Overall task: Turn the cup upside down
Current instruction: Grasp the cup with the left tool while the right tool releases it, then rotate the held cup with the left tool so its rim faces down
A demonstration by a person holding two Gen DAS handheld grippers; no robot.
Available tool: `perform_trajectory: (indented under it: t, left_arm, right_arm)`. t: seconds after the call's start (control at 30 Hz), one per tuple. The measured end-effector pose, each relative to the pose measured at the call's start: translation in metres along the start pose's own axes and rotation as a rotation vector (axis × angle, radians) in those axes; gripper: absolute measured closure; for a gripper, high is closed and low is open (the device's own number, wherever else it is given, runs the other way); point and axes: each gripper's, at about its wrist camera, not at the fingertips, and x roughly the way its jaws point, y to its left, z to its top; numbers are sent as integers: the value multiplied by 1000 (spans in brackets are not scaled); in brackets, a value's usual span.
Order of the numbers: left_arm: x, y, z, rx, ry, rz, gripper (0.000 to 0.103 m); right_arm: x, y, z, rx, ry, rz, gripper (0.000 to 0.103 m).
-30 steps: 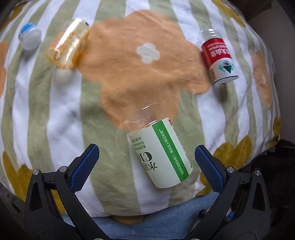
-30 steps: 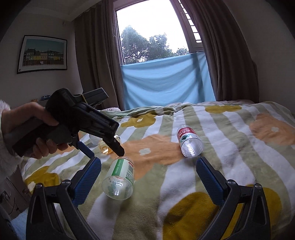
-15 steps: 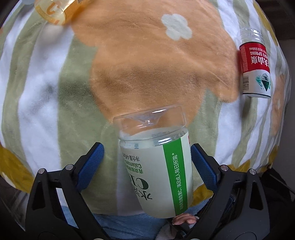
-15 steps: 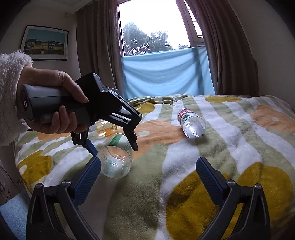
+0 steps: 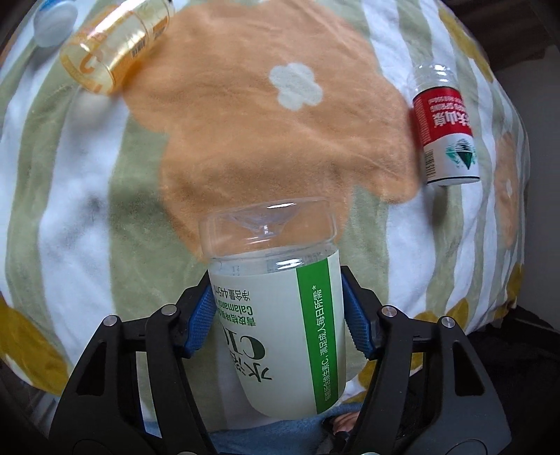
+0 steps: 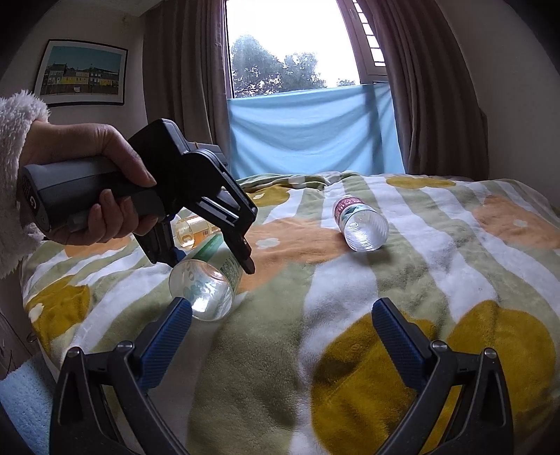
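A clear plastic cup with a white and green label (image 5: 276,315) lies on its side on the flowered blanket. My left gripper (image 5: 278,315) is shut on its labelled middle, blue pads against both sides. In the right wrist view the cup (image 6: 206,280) shows with its clear base toward me, held by the left gripper (image 6: 210,260). My right gripper (image 6: 280,336) is open and empty, low over the blanket's near part.
An orange-tinted clear cup (image 5: 108,52) lies at the far left. A red-and-white labelled cup (image 5: 444,129) lies at the right, also in the right wrist view (image 6: 360,227). A white cap (image 5: 52,21) lies at top left. The blanket's edge (image 5: 472,315) is close.
My left gripper closed in around the green-labelled cup and shut on it. The right gripper stayed open and barely moved.
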Motion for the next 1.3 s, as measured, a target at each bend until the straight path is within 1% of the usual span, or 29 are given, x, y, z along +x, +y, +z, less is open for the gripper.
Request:
perform_trajectory:
  t: [0.07,0.13,0.23,0.3,0.37,0.4,0.43,0.5,0.67,0.73,0.8,0.93,1.1,1.3]
  left_arm:
    - [-23,-1,-1,44,-94,-12,41]
    - [-44,-3,-4,89,-205,-17,41]
    - [-72,-3,-12,180,-403,7,41]
    - [-81,2,-26,225,-524,23,41]
    - [-82,4,-34,248,-625,46,41]
    - [-74,-2,-29,256,-659,57,41]
    - [-70,-1,-31,260,-681,65,41]
    - [-66,9,-35,271,-712,74,41]
    - [-56,12,-46,324,-765,124,41]
    - [-55,15,-51,332,-787,119,41]
    - [-55,17,-52,333,-801,110,41]
    - [-55,18,-51,339,-813,86,41]
    - [-48,17,-50,354,-822,84,41]
    - [-28,12,-42,361,-788,80,41]
  right_arm:
    - [1,0,0,1,3,2,0]
    - [2,1,0,3,6,6,0]
    - [6,2,-1,5,15,16,0]
    - [9,2,-2,3,25,22,0]
    - [11,3,-3,-1,33,22,0]
    - [12,4,-3,-3,38,21,0]
    - [12,5,-4,-7,42,19,0]
    - [14,6,-5,-13,50,15,0]
    - [20,8,-5,-26,84,12,0]
    - [22,9,-2,-31,112,23,0]
    - [23,11,2,-41,123,32,0]
    - [25,15,10,-58,144,47,0]
    - [24,20,23,-82,134,46,0]
    - [24,21,29,-100,146,38,0]
